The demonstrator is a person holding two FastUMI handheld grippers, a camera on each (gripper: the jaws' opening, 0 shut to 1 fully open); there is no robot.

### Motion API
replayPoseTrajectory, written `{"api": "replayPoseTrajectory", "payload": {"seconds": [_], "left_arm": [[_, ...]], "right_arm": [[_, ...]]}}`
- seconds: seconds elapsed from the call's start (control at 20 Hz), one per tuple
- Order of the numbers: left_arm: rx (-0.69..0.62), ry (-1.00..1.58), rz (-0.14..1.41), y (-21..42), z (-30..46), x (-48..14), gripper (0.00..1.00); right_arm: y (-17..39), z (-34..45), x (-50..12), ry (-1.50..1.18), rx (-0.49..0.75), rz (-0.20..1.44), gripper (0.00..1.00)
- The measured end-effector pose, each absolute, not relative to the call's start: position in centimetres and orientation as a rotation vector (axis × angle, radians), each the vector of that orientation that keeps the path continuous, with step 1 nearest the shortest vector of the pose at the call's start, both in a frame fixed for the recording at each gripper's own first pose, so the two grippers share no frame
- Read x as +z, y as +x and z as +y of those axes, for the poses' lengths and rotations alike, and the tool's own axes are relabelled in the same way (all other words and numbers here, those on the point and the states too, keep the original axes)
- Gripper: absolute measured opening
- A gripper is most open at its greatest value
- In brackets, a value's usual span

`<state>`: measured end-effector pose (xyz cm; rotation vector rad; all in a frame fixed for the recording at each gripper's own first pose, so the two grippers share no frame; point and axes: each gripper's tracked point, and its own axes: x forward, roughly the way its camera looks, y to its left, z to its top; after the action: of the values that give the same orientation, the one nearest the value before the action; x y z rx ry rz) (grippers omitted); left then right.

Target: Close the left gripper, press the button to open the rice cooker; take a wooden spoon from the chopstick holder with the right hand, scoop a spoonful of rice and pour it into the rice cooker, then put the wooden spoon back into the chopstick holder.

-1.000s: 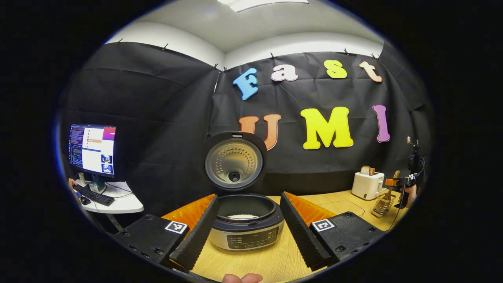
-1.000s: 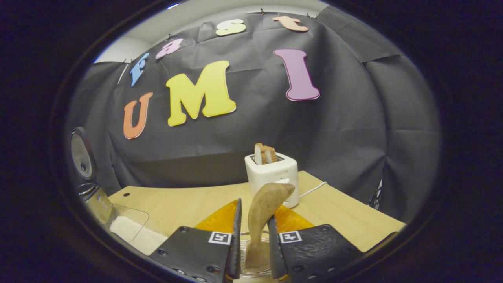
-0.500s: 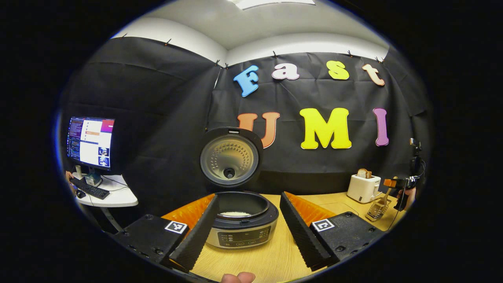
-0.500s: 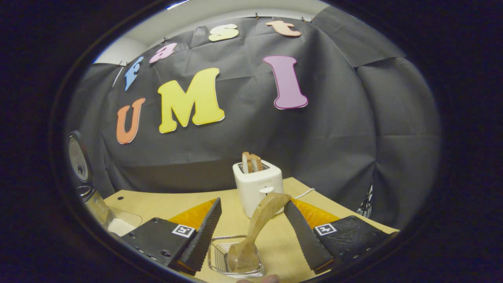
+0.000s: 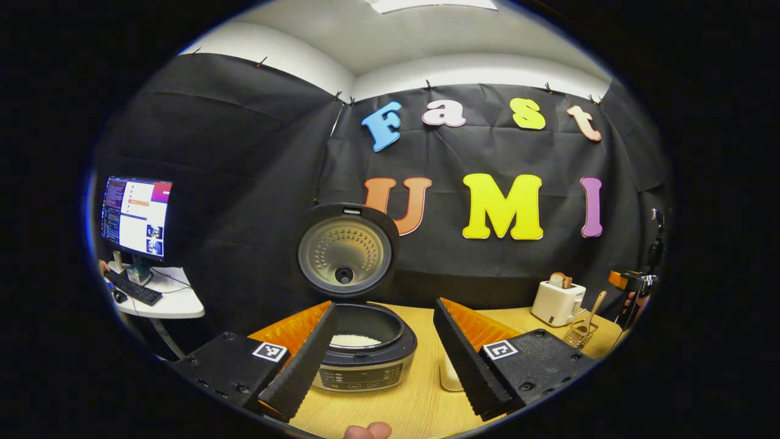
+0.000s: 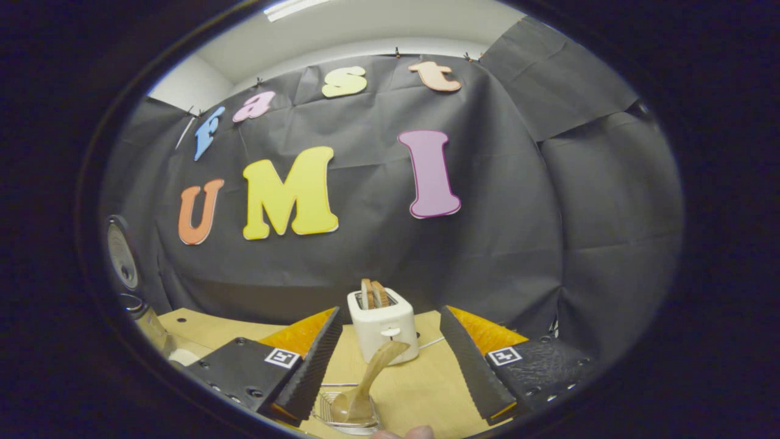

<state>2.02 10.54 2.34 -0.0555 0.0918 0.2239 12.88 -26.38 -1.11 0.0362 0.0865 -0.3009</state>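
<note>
Over on the wooden table (image 6: 426, 390), wooden spoon (image 6: 365, 390) back in the chopstick holder (image 6: 329, 407), leaning up and far-right between the right gripper (image 6: 390, 378) fingers spread wide, left gripper (image 5: 381, 360) also wide by the rice cooker (image 5: 365, 360).

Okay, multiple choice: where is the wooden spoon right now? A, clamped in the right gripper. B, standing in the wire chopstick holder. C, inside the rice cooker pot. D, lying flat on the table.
B: in the right gripper view the wooden spoon stands in the wire chopstick holder, between the open fingers of the right gripper, untouched by either.
</note>
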Motion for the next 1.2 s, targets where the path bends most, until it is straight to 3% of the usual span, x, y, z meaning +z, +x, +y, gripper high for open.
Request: {"api": "replayPoseTrajectory", "payload": {"seconds": [0.05,0.35,0.65,0.7,0.75,0.85,0.9,1.05,1.2], "left_arm": [[0.227,-0.045,0.091,2.5,10.8,2.8,1.0],[0.214,-0.036,0.126,7.7,12.5,4.9,1.0],[0.233,-0.039,0.136,12.9,14.5,9.6,1.0],[0.248,-0.018,0.136,13.5,14.9,10.6,0.94],[0.259,-0.002,0.134,14.3,15.4,11.5,1.0],[0.252,-0.006,0.143,16.1,15.6,13.0,1.0],[0.276,0.007,0.144,16.9,16.7,13.6,1.0],[0.318,0.026,0.164,19.2,18.6,14.9,0.99],[0.37,0.026,0.202,21.9,20.8,15.2,0.99]], "right_arm": [[12.5,-25.7,-0.7,0.045,-0.284,0.076,0.96],[10.9,-23.8,1.1,0.026,-0.217,0.034,0.92],[8.9,-21.2,0.9,0.055,-0.137,-0.002,0.95],[8.8,-21.0,0.8,0.049,-0.129,-0.002,0.95],[8.7,-20.8,0.6,0.038,-0.123,-0.001,0.95],[8.3,-20.7,0.9,0.024,-0.113,-0.007,0.92],[7.9,-20.4,1.0,0.023,-0.104,-0.012,0.95],[7.5,-19.4,0.0,0.03,-0.049,0.01,0.92],[7.2,-18.8,-0.9,0.049,-0.013,0.034,0.96]]}}
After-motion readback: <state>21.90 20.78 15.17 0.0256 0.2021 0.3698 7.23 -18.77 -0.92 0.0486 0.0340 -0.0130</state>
